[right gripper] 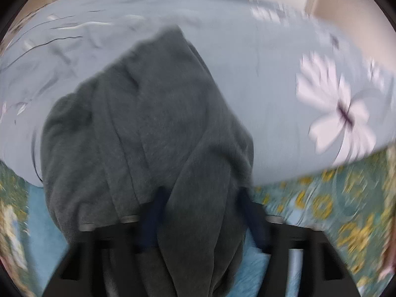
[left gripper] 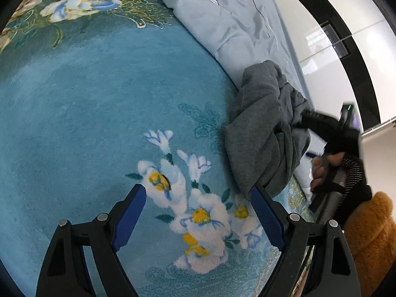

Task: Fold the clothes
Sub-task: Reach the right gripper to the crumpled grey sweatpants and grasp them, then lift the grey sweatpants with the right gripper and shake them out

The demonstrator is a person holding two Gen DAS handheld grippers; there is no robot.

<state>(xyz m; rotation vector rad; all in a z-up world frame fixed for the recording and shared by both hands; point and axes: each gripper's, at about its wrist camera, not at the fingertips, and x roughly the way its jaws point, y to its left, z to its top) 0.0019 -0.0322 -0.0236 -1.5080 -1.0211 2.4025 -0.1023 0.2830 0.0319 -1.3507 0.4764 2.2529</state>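
Note:
A crumpled grey garment [left gripper: 264, 133] hangs bunched at the right in the left wrist view, held up by my right gripper [left gripper: 307, 121], which is gripped by a gloved hand. In the blurred right wrist view the grey garment [right gripper: 148, 136] drapes over and between the blue fingers [right gripper: 153, 212] and hides the tips. My right gripper [right gripper: 200, 198] is shut on the garment. My left gripper [left gripper: 198, 193] is open and empty, its blue pads [left gripper: 131, 215] wide apart above the carpet, with the garment just beyond its right finger.
A teal carpet [left gripper: 86, 104] with white and yellow flowers covers the floor. A pale blue bed cover [left gripper: 222, 12] with flower prints lies behind the garment, also in the right wrist view [right gripper: 259, 86]. A brown plush toy [left gripper: 371, 230] sits at the right edge.

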